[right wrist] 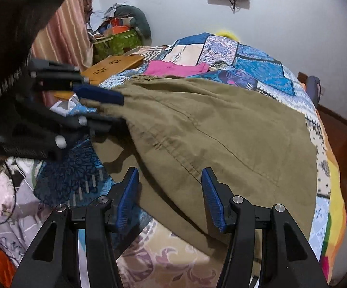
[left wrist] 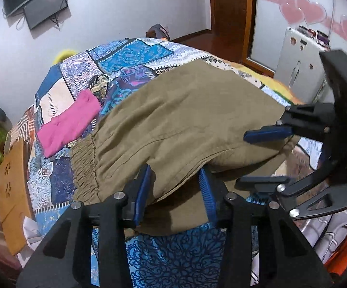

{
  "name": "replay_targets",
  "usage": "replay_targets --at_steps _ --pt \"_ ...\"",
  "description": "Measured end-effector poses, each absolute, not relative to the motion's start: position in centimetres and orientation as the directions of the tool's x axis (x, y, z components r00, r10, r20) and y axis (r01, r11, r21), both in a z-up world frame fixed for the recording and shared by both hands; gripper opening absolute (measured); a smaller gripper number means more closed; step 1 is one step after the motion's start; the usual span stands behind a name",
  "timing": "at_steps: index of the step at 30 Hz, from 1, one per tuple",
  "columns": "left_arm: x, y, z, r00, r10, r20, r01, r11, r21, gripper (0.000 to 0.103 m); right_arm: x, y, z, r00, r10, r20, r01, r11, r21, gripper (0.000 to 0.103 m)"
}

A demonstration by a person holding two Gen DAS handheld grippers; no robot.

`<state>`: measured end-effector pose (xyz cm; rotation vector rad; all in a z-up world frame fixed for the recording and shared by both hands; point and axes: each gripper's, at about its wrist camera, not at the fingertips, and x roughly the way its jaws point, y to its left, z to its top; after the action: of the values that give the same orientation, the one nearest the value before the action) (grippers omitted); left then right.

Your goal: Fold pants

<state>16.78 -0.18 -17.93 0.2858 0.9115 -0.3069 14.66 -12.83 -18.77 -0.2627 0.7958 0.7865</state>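
Khaki pants lie spread on a patchwork quilt, their gathered elastic waistband to the left. The top layer bulges up over a shadowed lower layer. My left gripper straddles the near edge close to the waistband, one finger above the top layer and one under it. My right gripper straddles the same edge further along. Both stand about half apart, and I see no pad squeezing the cloth.
A folded pink garment lies on the quilt beyond the waistband. A wooden board sits at the bed's edge. There is clutter by a striped curtain, a white cabinet and a wooden door frame.
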Motion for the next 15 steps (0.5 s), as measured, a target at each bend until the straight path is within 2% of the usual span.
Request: replay_targets --at_steps 3,4,6,9,14,15 --pt "16.6 -0.3 -17.7 0.568 -0.153 -0.808 0.386 0.917 0.098 0.042 14.9 -12.7 -18.8 0.470 0.507 -0.723 -0.708 0.705 0.034 0.048" --pt "16.4 -0.5 -17.7 0.551 -0.177 -0.816 0.404 0.912 0.075 0.042 14.9 -12.9 -18.8 0.479 0.504 -0.719 -0.701 0.712 0.032 0.043" --pt "16.0 -1.0 -17.9 0.540 -0.196 -0.819 0.428 0.902 0.066 0.043 15.1 -13.3 -18.5 0.480 0.511 -0.713 -0.691 0.721 0.052 0.027" --pt "15.3 -2.4 -18.4 0.555 -0.163 -0.815 0.446 0.886 0.126 0.043 15.0 -13.6 -18.0 0.487 0.521 -0.701 -0.687 0.724 0.061 0.015" --pt "15.5 -3.4 -19.5 0.554 -0.129 -0.822 0.445 0.881 0.161 0.041 14.3 -13.6 -17.2 0.505 0.527 -0.683 -0.694 0.719 0.041 0.010" --pt "15.6 -3.4 -19.5 0.557 -0.129 -0.820 0.441 0.883 0.161 0.032 14.1 -13.7 -17.1 0.500 0.532 -0.683 -0.697 0.715 0.046 0.010"
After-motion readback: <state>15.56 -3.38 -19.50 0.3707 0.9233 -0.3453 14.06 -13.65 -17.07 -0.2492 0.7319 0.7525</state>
